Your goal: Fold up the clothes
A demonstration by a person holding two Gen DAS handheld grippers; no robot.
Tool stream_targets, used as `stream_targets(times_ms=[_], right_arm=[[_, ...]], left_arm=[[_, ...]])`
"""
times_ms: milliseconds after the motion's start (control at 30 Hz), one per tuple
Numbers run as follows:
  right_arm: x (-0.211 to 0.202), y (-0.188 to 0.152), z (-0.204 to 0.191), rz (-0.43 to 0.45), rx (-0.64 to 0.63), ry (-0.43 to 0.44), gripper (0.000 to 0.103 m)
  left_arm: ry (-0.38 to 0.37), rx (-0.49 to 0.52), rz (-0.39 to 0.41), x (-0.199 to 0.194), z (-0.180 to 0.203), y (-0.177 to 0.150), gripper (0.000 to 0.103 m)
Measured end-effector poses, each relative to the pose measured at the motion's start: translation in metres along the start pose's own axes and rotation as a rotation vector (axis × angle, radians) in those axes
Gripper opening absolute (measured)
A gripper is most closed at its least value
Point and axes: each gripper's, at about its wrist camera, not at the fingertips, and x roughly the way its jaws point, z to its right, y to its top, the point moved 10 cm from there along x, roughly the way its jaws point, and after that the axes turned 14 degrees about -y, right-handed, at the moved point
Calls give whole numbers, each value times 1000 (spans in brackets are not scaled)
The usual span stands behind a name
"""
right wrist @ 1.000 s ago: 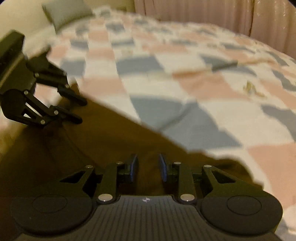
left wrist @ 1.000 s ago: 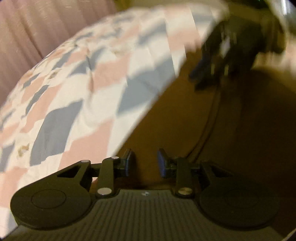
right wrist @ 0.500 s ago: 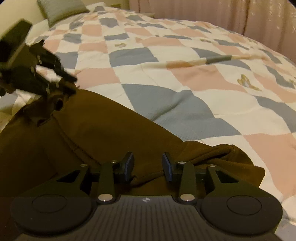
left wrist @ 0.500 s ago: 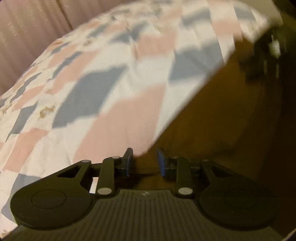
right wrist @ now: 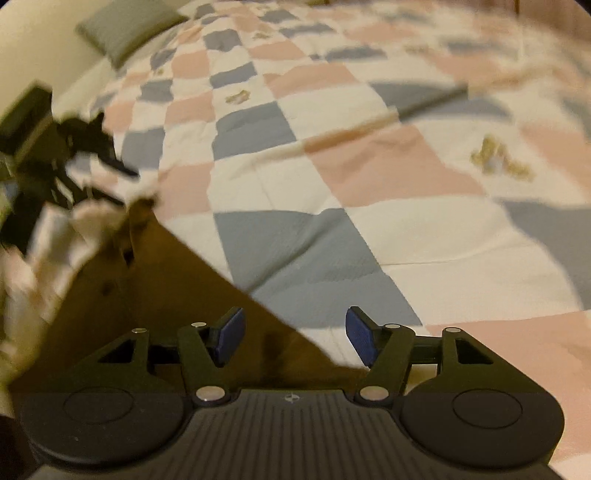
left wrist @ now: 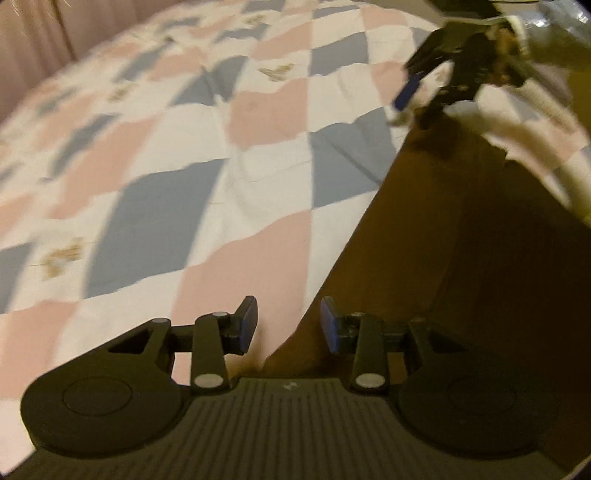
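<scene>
A brown garment [left wrist: 443,258] lies flat on the checkered quilt [left wrist: 221,166], its straight edge running diagonally. My left gripper [left wrist: 288,325] is open low over the garment's near corner, and the cloth edge passes under the gap between its blue pads. In the right wrist view the same garment [right wrist: 166,295] fills the lower left. My right gripper [right wrist: 295,336] is wide open above its edge with nothing between the fingers. Each gripper also shows blurred in the other's view, the right gripper [left wrist: 419,103] and the left gripper [right wrist: 123,186], both near a far corner.
The quilt [right wrist: 369,240] in pink, grey-blue and white squares covers the bed. A grey pillow [right wrist: 125,29] lies at its head. Pink curtains [left wrist: 29,44] hang beyond the bed. Pale blurred cloth [left wrist: 535,147] shows beside the garment.
The right gripper's fingers have spread wide and let go of the bunched brown cloth. The garment now lies flatter with a straight edge. Both grippers have shifted over the bed.
</scene>
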Motion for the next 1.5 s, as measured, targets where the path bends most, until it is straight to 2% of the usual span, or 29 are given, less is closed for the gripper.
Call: stream_targets(times_ms=[133,200,267,333,400,433,500,567,667,800,900,967,1033,1133,1233,1300,1333,1367,1433,1467,1500], right_arm=[[25,2,2,-108,17,156,63],[40,-11,-4,-202,-16,207,63],[49,-28,-11,-278,-68,243,64],[49,-34,-14,-274,-100,255,63],[49,-34,-10,-274,-67,260,46],[49,-34,-8,-271,-67,244,32],[42,-36,-13,-247,-104,218,24],[33,-38,-22,-212,-158,189,19],[17,-40,-35,-118,-254,77,17],[-17,-50,-65,88,-409,-166,16],[-55,-75,-101,278,-537,-378,15],[-81,-102,-133,395,-647,-512,15],[-102,-140,-173,471,-774,-624,15],[-116,-210,-218,456,-854,-704,14],[-103,-281,-243,330,-882,-771,10],[-89,-321,-250,235,-914,-846,18],[-83,-335,-250,200,-936,-895,25],[-82,-344,-250,190,-944,-938,32],[-88,-348,-249,192,-910,-975,37],[-91,-348,-247,198,-905,-990,46],[-95,-346,-244,207,-908,-1006,49]], left_arm=[[-200,-92,-87,29,-11,-7,33],[-230,-98,-159,43,-14,-20,36],[-225,-90,-179,50,-17,-27,36],[-223,-93,-180,54,-16,-28,36],[-196,-59,-194,57,-12,-29,36],[-171,-33,-201,59,-8,-29,36],[-112,16,-201,60,0,-27,27],[-20,122,-215,58,15,-29,22],[124,281,-245,55,35,-34,15],[343,428,-245,41,59,-37,12],[513,470,-178,17,95,-42,12],[606,463,-121,-4,129,-51,12],[699,478,-77,-21,173,-68,12],[765,516,-59,-22,243,-110,13],[732,528,-99,8,303,-161,17],[743,570,-147,29,333,-193,17],[757,596,-170,37,345,-208,17],[781,623,-184,40,354,-216,17],[830,666,-187,39,363,-220,24],[864,685,-182,35,363,-217,31],[896,708,-183,32,361,-214,36]])
